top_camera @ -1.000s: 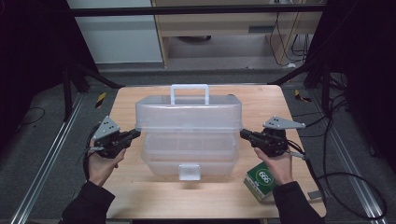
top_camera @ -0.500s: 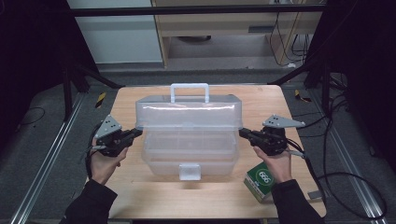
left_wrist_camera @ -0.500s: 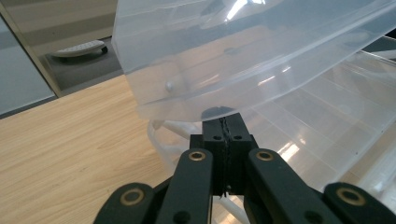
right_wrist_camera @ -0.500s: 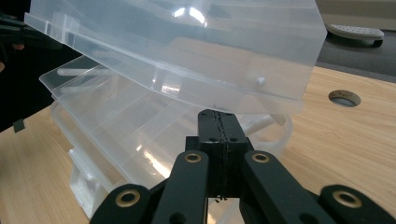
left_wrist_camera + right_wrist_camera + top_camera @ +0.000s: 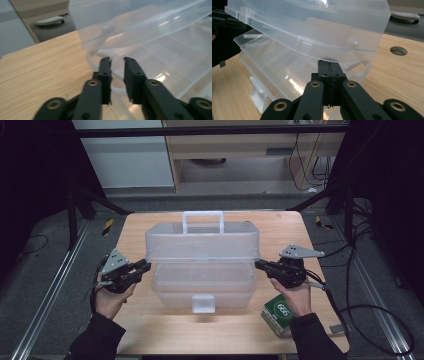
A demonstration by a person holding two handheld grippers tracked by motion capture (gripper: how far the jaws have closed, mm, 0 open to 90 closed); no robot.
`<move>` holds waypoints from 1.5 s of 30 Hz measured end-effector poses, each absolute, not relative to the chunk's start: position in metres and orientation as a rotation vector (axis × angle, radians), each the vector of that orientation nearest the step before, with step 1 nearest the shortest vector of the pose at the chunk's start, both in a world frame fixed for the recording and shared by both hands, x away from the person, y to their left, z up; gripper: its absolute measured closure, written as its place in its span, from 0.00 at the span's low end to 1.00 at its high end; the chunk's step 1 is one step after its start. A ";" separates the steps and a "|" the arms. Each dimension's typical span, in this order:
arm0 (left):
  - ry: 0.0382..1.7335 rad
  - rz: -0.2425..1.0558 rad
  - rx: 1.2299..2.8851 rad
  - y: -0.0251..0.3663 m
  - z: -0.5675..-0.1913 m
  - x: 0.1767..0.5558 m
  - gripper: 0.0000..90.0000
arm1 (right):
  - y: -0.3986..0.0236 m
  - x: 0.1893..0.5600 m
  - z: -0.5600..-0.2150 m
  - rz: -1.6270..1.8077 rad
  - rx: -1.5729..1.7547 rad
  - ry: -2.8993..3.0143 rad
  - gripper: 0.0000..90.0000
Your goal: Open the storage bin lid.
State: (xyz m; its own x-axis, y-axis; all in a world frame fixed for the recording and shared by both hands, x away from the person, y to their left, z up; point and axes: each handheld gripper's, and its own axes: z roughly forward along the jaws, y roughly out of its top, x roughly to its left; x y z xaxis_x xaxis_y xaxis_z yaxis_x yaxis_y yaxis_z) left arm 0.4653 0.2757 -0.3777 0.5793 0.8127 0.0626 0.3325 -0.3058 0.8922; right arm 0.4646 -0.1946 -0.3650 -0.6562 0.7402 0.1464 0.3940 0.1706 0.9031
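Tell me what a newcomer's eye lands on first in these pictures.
First, the big clear plastic box in the middle of the wooden table, lid raised, white handle on top. Next, the left gripper and right gripper at its two ends. Then the green carton near the table's front right corner.

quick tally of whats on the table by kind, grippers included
clear plastic storage box: 1
green and white carton: 1
grippers: 2, the left gripper and the right gripper
total: 4
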 end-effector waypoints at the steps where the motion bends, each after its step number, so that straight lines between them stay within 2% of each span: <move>1: 0.933 0.682 1.864 0.277 -0.377 0.466 0.74 | -0.195 0.465 -0.365 1.481 1.082 2.127 1.00; 5: 0.913 0.731 1.846 0.270 -0.373 0.468 0.62 | -0.194 0.465 -0.365 1.483 1.083 2.125 1.00; 10: 0.887 0.755 1.842 0.260 -0.369 0.474 0.59 | -0.195 0.465 -0.365 1.485 1.084 2.125 1.00; 17: 0.857 0.766 1.842 0.255 -0.366 0.476 0.63 | -0.195 0.465 -0.365 1.488 1.085 2.125 1.00; 19: 0.863 0.763 1.840 0.257 -0.366 0.476 0.68 | -0.194 0.465 -0.365 1.487 1.081 2.126 1.00; 24: 0.846 0.793 1.846 0.257 -0.365 0.477 0.69 | -0.194 0.464 -0.365 1.486 1.081 2.126 1.00; 34: 0.845 0.794 1.855 0.258 -0.362 0.478 0.71 | -0.191 0.459 -0.370 1.360 1.083 2.129 0.90; 45: 0.865 0.781 1.862 0.258 -0.361 0.480 0.71 | -0.193 0.463 -0.401 1.246 1.200 2.198 0.83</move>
State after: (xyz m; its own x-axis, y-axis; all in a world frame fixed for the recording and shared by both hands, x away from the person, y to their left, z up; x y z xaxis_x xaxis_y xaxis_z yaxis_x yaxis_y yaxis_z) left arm 0.4798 0.2575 -0.3610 0.5536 0.8175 0.1590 0.2406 -0.3398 0.9092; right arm 0.4633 -0.1929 -0.4011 -0.5839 0.8049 0.1060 0.5043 0.2573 0.8243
